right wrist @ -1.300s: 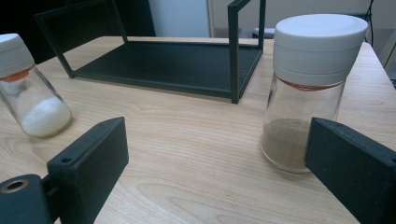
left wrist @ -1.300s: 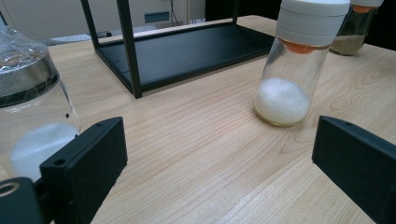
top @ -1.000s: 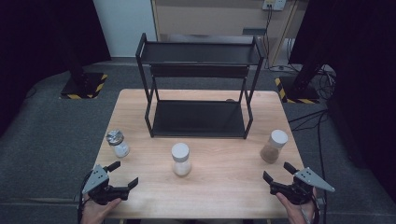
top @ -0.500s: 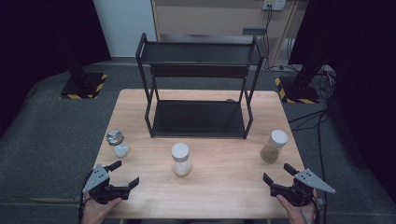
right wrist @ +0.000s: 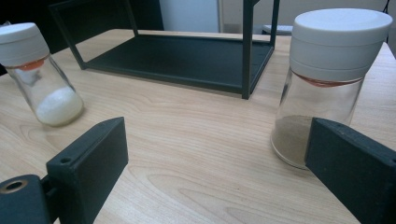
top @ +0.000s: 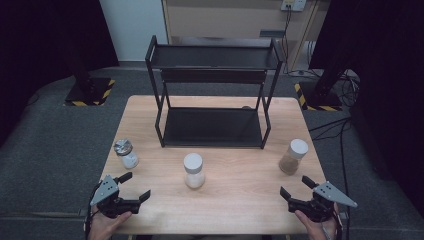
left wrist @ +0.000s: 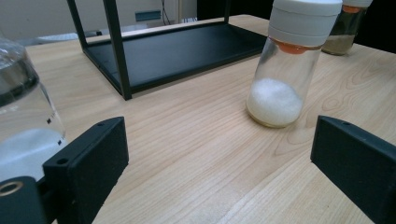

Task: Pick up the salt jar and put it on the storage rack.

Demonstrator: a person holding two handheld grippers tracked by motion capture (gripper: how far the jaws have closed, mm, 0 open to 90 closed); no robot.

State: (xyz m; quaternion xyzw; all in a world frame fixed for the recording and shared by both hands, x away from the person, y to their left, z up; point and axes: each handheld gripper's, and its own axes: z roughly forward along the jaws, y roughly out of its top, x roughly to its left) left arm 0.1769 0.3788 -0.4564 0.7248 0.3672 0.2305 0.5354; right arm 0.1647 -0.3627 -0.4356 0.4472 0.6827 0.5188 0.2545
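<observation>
Desk: pale wood, dark room behind.
Left hand-held gripper: near left edge, jaws apart, holding nothing.
Right hand-held gripper: near right edge, jaws apart, holding nothing.
White-powder jar: centre, upright.
Brown-powder jar: right, just beyond right hand-held gripper.
Metal-lidded jar: left.
Black rack: far centre.

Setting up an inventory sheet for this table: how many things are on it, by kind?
White-lidded jars: 2, one with white powder, one with brown powder
Metal-lidded jar: 1
Black two-tier rack: 1
Total: 4
</observation>
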